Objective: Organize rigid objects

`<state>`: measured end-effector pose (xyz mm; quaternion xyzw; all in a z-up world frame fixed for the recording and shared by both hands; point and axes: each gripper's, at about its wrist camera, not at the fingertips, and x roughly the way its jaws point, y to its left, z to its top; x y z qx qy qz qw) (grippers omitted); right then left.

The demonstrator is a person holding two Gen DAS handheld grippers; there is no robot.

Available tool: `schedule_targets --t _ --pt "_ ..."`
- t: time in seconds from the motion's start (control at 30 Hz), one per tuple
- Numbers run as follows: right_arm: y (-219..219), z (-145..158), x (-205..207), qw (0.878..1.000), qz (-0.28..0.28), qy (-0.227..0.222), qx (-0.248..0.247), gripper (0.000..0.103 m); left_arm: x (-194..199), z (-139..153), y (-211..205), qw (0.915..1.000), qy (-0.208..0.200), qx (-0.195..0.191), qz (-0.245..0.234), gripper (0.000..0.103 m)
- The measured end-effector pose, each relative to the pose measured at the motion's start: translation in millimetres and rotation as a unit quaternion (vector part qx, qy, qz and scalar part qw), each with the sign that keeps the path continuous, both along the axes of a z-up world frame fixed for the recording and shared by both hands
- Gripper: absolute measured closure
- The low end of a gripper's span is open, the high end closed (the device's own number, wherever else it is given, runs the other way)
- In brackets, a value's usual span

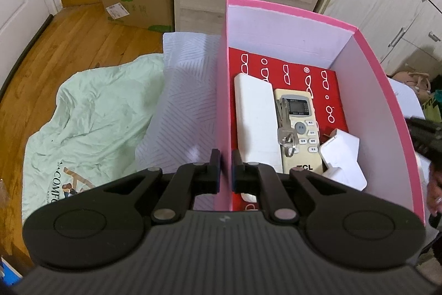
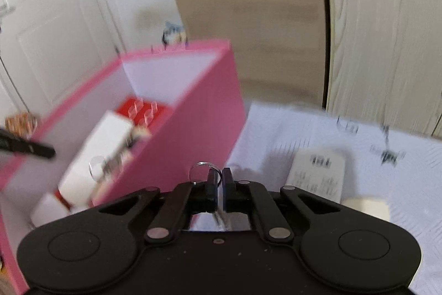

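Left gripper, matte black plastic, clamped on the thin near-left wall of the pink cardboard box. Inside, on a glossy red liner with white eyeglass print: flat white slab case, cream TCL remote with metal keys lying on it, white blocky charger on the right. Right gripper pinched on a thin steel key ring, held just right of the box's outer wall; view blurred. Further right on the ribbed white cloth: a second pale remote. Left of the box: crumpled mint blanket.
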<state>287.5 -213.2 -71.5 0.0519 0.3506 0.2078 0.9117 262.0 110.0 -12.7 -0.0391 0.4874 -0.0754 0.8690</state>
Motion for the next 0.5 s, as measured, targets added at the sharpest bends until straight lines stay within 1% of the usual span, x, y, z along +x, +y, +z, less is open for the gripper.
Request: schedule_targets --t 0.17,0.27,0.37,0.5 --pt "-9 30 -11 0.998 -0.024 -0.053 0.024 0.098 0 -1 3 1.0000 0.002 -0.009 0.002 0.096" --pt "-16 47 -22 0.993 -0.035 -0.108 0.031 0.098 0 -1 3 1.0000 0.002 -0.010 0.000 0.096" --pt "-22 60 -26 0.990 -0.052 -0.121 0.050 0.098 1 -1 3 0.9999 0.003 -0.012 -0.002 0.095" --pt "-23 76 -35 0.987 -0.034 -0.140 0.067 0.098 -1 -1 2 0.9999 0.002 -0.010 -0.002 0.095"
